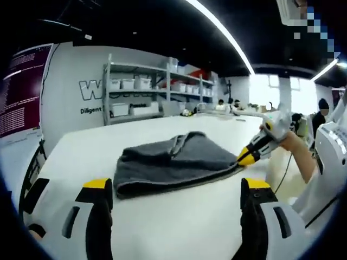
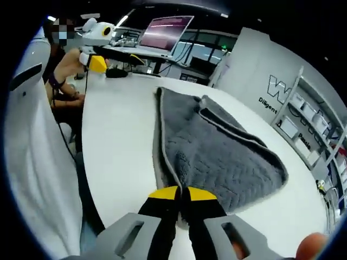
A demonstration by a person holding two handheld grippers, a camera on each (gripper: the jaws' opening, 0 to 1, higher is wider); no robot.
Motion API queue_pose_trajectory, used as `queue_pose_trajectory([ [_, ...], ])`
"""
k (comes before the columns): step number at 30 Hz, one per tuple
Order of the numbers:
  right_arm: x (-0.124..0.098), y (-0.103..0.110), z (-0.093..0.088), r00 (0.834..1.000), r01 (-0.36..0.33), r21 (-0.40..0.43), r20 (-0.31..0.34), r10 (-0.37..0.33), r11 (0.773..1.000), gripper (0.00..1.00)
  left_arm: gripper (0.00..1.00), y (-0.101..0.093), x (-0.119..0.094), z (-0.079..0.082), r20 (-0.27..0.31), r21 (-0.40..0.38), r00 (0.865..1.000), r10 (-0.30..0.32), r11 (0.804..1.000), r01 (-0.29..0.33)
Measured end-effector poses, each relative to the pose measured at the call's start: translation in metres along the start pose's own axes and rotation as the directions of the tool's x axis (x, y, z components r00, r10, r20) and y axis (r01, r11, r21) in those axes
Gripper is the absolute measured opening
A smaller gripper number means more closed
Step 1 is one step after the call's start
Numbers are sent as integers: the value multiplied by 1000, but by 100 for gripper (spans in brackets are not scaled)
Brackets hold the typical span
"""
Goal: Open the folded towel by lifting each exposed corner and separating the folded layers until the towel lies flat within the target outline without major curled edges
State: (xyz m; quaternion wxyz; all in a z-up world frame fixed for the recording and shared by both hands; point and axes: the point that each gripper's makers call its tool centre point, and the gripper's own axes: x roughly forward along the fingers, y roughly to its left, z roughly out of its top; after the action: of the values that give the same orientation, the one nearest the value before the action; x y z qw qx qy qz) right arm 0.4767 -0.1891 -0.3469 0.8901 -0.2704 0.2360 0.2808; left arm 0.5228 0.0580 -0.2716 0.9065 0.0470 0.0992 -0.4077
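A dark grey towel point(image 1: 173, 161) lies folded on the white table point(image 1: 162, 222), with rumpled layers along its top. In the left gripper view my left gripper point(image 1: 176, 188) stands open just short of the towel's near edge, its yellow-tipped jaws wide apart and nothing between them. My right gripper point(image 1: 245, 157) comes in from the right and pinches the towel's right corner. In the right gripper view the towel point(image 2: 217, 146) stretches away from my right gripper point(image 2: 180, 194), whose jaws are shut on its pale-trimmed near corner. The left gripper point(image 2: 97, 62) shows at the far upper left.
Metal shelves point(image 1: 146, 89) with white bins stand behind the table. A lit monitor point(image 2: 165, 31) and cables sit on a desk past the table's far end. A person's white-clad body point(image 2: 38, 162) runs along the table edge. Other people sit in the background.
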Motion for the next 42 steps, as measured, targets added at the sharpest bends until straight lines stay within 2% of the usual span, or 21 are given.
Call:
queue_pose_trajectory([
  [4,-26,-35,-35,991,111,25,-72,-109,993,0,96,-3,-1,0,-4,6,1000,-7,1000,7],
  [7,-38,-54,-53,979,168,-2,-118,-167,986,0,97,-7,0,-1,-15,13,1000,-23,1000,23],
  [9,-48,-74,-73,962,222,-9,-158,-221,975,1,97,-9,0,-2,-21,21,999,-31,999,32],
  [11,-52,-81,-83,966,212,-9,-153,-211,977,2,97,-10,1,-2,-26,23,999,-35,999,35],
  [12,-51,-81,-81,975,185,-36,-119,-188,982,3,97,-10,1,-3,-28,24,999,-36,999,36],
  [14,-59,-80,-80,979,187,-6,-78,-187,982,10,97,-11,2,-3,-34,25,999,-36,999,37],
  [17,-72,-75,-58,977,182,107,88,-192,977,23,97,-11,3,-3,-44,33,998,-36,999,38],
  [19,-82,-73,-44,962,171,178,185,-203,969,26,97,-11,6,-3,-49,34,998,-40,999,42],
  [21,-96,-70,-31,937,163,224,270,-222,961,32,96,-11,11,-2,-61,38,997,-49,998,52],
  [23,-109,-68,-24,916,167,274,313,-252,947,39,95,-13,16,-1,-78,64,995,-62,996,67],
  [25,-114,-67,-21,905,171,302,328,-271,938,47,94,-16,23,1,-100,106,991,-86,990,97],
  [26,-120,-66,-19,892,175,337,344,-294,925,54,93,-19,27,3,-109,126,989,-101,985,115],
  [27,-122,-66,-19,888,179,358,343,-308,916,61,93,-21,31,5,-119,138,986,-120,981,136],
  [30,-124,-62,-22,885,183,413,326,-333,892,82,92,-31,45,15,-141,201,973,-185,957,211],
  [31,-124,-59,-23,886,176,419,326,-329,891,88,91,-32,48,18,-147,218,970,-192,950,222],
  [32,-124,-58,-24,888,173,426,323,-328,888,91,89,-33,53,23,-156,247,968,-199,941,233],
  [34,-124,-52,-27,892,165,437,316,-322,884,94,88,-36,65,32,-174,327,961,-216,908,263],
  [35,-124,-50,-28,894,161,442,314,-320,883,96,86,-37,69,32,-191,342,957,-219,899,274],
  [36,-126,-48,-30,896,157,448,311,-318,880,99,85,-39,80,34,-234,382,946,-223,874,301],
  [38,-130,-46,-34,893,170,460,303,-333,872,99,81,-45,94,40,-234,440,938,-255,832,336],
  [42,-137,-45,-39,884,199,475,291,-367,857,99,68,-59,128,36,-303,456,897,-322,778,433],
])
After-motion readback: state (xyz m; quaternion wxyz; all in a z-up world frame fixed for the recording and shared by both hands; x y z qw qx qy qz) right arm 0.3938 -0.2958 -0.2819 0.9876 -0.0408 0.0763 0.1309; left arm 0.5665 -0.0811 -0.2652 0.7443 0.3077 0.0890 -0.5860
